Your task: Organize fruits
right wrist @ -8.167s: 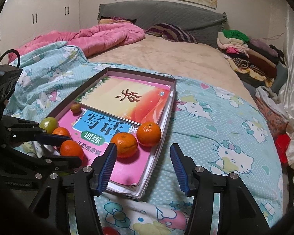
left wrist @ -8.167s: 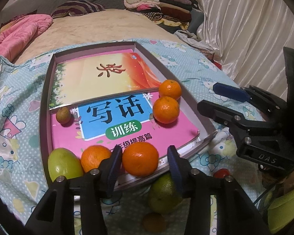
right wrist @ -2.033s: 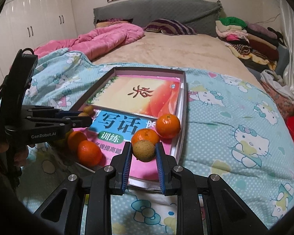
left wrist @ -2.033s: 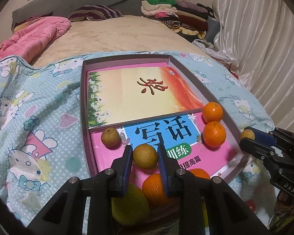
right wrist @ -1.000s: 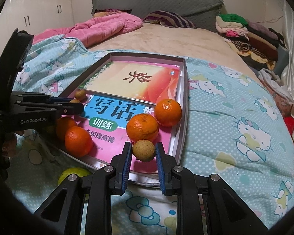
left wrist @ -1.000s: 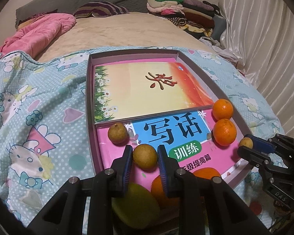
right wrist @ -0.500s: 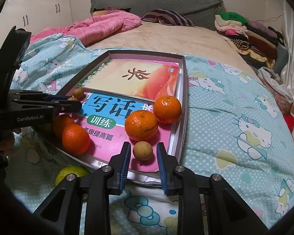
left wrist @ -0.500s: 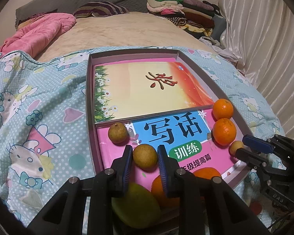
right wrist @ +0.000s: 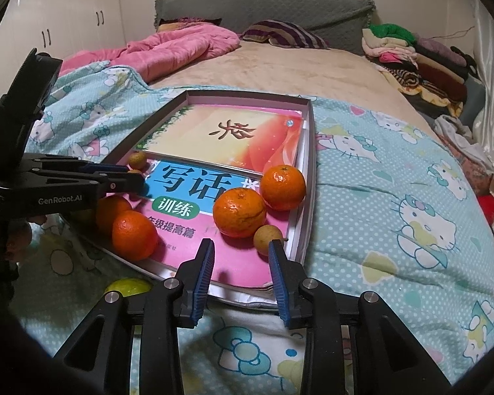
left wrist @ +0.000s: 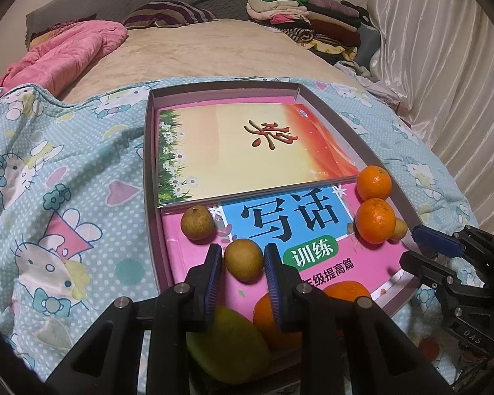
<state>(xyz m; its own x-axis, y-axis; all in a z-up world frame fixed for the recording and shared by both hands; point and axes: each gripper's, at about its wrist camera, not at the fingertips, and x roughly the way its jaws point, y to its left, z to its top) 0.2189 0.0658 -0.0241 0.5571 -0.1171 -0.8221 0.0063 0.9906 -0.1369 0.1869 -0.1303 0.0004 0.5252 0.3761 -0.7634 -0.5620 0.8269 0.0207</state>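
Bedroom, evening light: on a bed spread with a cartoon-cat quilt (left wrist: 66, 171), a shallow tray (left wrist: 150, 151) lined with two workbooks serves as my sorting surface, its raised rim apparently there to stop round fruit rolling off the soft bedding. My left claw (left wrist: 243, 260) is clamped on a small brown fruit (left wrist: 243, 258), held just over the pink book (left wrist: 194, 256) near a matching brown one (left wrist: 197, 222), seemingly to group like with like. My right claw (right wrist: 241, 256) stands with its jaws apart and pressing on nothing; another brown fruit (right wrist: 268, 235) lies on the book just ahead of the right-hand finger, beside two oranges (right wrist: 239, 212) at the tray's right side. Two more oranges (right wrist: 134, 235) sit at the tray's near left corner, and a green fruit (right wrist: 128, 287) lies off the tray on the quilt, not yet sorted.
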